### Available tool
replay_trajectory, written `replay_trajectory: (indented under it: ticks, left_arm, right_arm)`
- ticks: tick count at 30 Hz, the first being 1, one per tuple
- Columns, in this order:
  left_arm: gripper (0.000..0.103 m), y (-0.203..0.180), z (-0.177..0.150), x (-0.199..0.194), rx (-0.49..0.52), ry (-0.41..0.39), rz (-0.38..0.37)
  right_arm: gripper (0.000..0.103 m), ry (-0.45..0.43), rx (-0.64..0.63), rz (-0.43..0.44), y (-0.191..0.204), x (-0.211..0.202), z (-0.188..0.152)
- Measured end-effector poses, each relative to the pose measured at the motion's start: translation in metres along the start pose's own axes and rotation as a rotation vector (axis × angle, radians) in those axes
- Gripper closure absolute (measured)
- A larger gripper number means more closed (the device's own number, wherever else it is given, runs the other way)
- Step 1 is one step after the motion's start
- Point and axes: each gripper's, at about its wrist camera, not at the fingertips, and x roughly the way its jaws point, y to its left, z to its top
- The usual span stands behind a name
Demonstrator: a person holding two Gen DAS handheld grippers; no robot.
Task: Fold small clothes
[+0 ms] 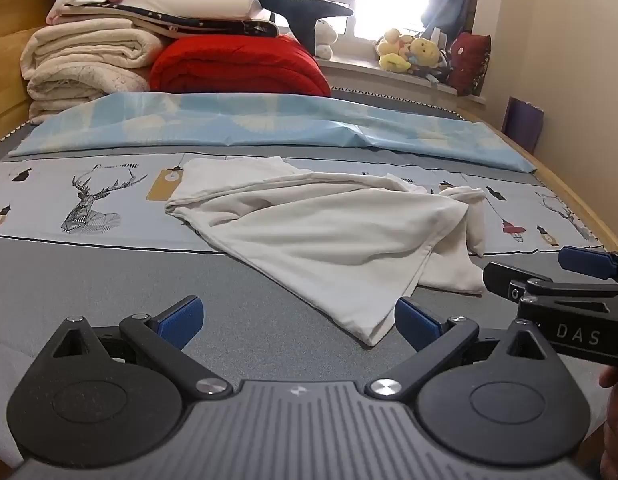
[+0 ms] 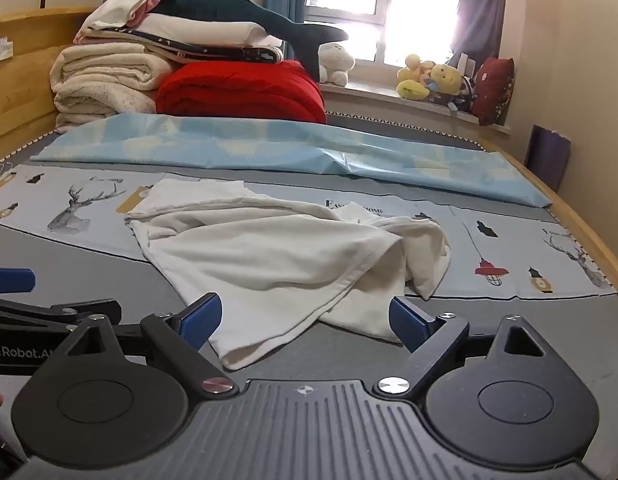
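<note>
Jaws wide open on both sides, nothing in them yet.

Your left gripper and right gripper both hover just short of the crumpled white garment, pads touching no cloth. It's lying rumpled on the bed, half on the grey sheet, half on the deer-print cover, with a near corner pointing at you. Looks like light, floppy knit, so I'd guess it'll sag and slide rather than hold shape. Pinch at a hem or corner, one per side, instead of the bunched middle.
</note>
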Motion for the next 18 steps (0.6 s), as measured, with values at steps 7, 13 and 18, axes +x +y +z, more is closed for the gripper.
replay_trajectory:
  ticks: [7, 13, 18]
  left_arm:
    - [0.001, -0.0009, 0.0001, -0.0001, 0.0, 0.001, 0.0]
    - [0.001, -0.0008, 0.0, -0.0002, 0.0, 0.001, 0.001]
    - [0.001, -0.0006, -0.0003, -0.0003, -0.002, 0.001, 0.001]
  right_arm:
    - [0.014, -0.013, -0.008, 0.006, 0.0024, -0.0014, 0.0007]
    - [0.014, -0.012, -0.009, 0.006, 0.0033, -0.0015, 0.0013]
    - [0.014, -0.012, -0.009, 0.005, 0.0031, -0.0015, 0.002]
